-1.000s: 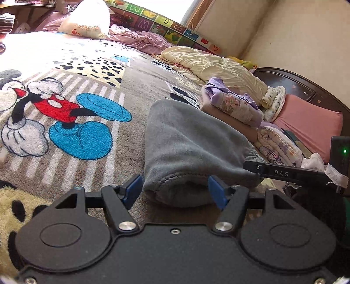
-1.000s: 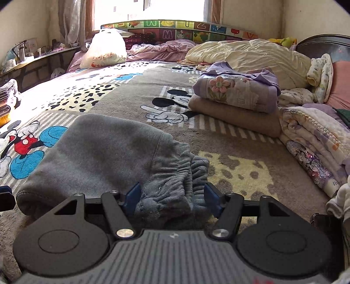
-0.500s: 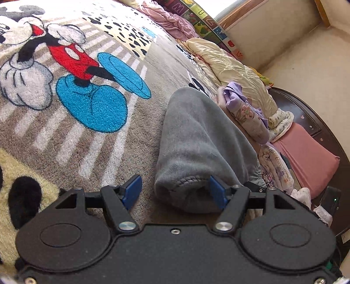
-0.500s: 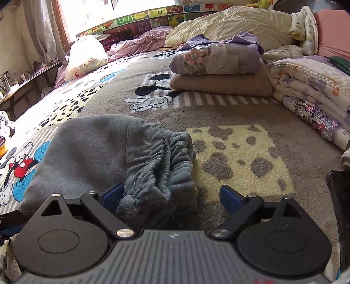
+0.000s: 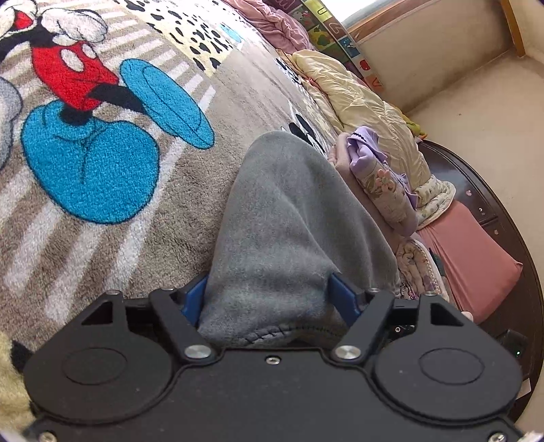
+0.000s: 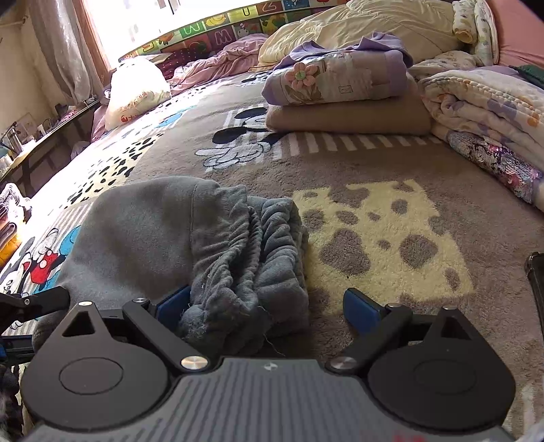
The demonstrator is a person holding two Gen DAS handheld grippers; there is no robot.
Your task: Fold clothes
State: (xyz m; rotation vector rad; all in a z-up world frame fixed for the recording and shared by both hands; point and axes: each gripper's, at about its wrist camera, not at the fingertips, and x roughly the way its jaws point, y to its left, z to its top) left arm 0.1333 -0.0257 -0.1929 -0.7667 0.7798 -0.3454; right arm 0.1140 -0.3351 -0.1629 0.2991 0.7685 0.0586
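Note:
A folded grey fleece garment (image 5: pixel 289 210) lies on the cartoon-print blanket (image 5: pixel 102 210). Its hemmed end sits deep between the blue pads of my left gripper (image 5: pixel 268 292). Those jaws are opening, and the cloth fills the gap and brushes both pads. In the right wrist view the same garment (image 6: pixel 146 231) shows its gathered waistband (image 6: pixel 272 244). My right gripper (image 6: pixel 267 302) stands wide open over that end. The waistband rests by the left pad, and the right pad (image 6: pixel 360 306) is clear of cloth above the blanket.
Beyond the garment lies a stack of folded clothes (image 6: pixel 340 85), purple floral on tan. Rolled quilts (image 6: pixel 482 119) line the right side and a cream duvet (image 6: pixel 374 23) lies behind. A white bag (image 6: pixel 136 91) sits far left. A pink pillow (image 5: pixel 476 258) leans by the dark headboard.
The right jaws have spread wide and let go of the waistband. The left gripper has rolled and pushed further over the garment's hem, which now fills its gap.

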